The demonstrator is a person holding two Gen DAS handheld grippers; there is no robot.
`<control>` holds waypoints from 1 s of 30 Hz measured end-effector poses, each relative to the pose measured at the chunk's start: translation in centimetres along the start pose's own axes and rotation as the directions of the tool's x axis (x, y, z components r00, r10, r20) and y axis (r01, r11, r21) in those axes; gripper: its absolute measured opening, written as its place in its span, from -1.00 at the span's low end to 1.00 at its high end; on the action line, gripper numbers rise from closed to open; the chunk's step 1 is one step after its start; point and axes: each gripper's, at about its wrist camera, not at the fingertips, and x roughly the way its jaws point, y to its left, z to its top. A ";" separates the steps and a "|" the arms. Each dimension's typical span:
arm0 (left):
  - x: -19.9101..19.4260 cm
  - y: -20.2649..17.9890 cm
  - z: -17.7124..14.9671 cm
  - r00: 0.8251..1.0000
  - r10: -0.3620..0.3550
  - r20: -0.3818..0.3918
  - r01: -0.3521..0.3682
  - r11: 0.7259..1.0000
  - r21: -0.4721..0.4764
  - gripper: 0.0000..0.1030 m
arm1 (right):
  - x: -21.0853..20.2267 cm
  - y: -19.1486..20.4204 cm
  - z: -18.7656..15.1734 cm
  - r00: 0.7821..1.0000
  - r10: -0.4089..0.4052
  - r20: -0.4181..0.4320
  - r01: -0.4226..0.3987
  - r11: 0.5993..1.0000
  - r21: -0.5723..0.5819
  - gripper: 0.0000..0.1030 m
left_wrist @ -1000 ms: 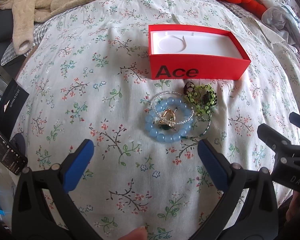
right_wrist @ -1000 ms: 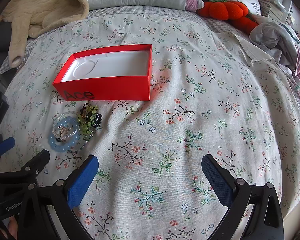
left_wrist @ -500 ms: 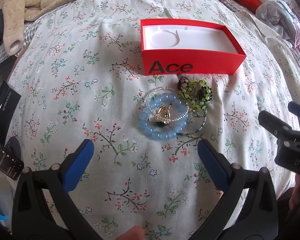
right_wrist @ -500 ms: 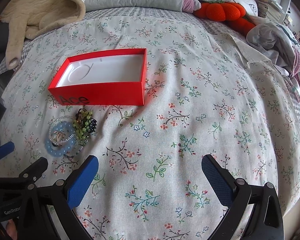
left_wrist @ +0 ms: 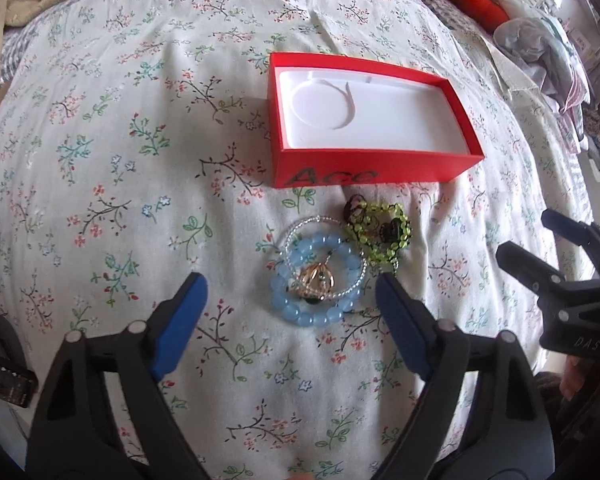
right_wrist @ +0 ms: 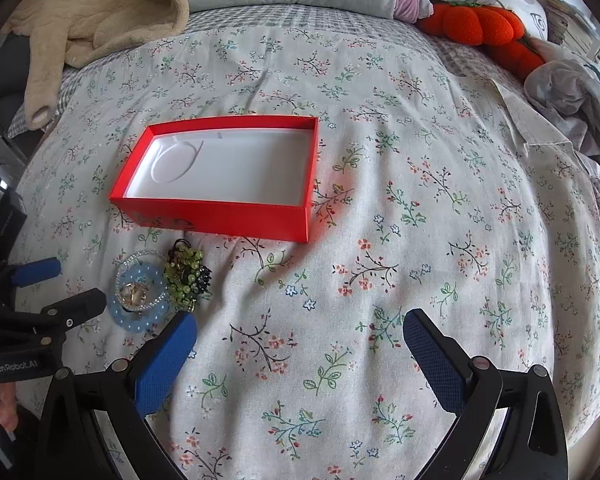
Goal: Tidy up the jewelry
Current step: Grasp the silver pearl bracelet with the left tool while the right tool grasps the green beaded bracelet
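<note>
On the floral bedspread (left_wrist: 148, 208) the left gripper (left_wrist: 288, 300) hangs over the blue bracelet (left_wrist: 316, 280) — jaws closing, nothing pinched yet. Beside it lies the green bracelet (left_wrist: 384, 232); just behind, the red box (left_wrist: 364, 120). Further right, the right gripper (right_wrist: 300, 344) — jaws wide, nothing between them.

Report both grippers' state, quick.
Left gripper: jaws closing, nothing gripped yet, blue bead bracelet just ahead.
Right gripper: open, empty, over the bedspread.
</note>
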 end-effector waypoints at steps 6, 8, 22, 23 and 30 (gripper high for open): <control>2.2 1.3 1.2 0.994 -0.096 -0.043 0.092 0.993 -0.072 -0.05 | 1.6 0.2 0.7 0.999 0.034 -0.023 -0.034 0.999 0.008 1.00; 3.0 1.4 1.4 0.994 -0.096 -0.054 0.092 0.992 -0.082 -0.15 | 2.2 0.0 0.9 0.998 0.045 -0.037 -0.044 0.999 0.014 1.00; 5.2 1.0 2.7 0.993 -0.094 -0.072 0.087 0.991 -0.098 -0.82 | 3.3 -0.4 1.7 0.993 0.111 -0.041 -0.109 0.993 0.035 0.95; 4.9 0.8 2.8 0.993 -0.099 -0.061 0.092 0.991 -0.097 -0.82 | 3.3 -0.4 1.7 0.992 0.122 -0.041 -0.121 0.992 0.038 0.95; 1.4 0.9 2.4 0.990 -0.136 0.034 0.138 0.987 -0.081 -0.83 | 3.8 -0.1 2.0 0.974 0.223 -0.050 -0.220 0.973 0.065 0.42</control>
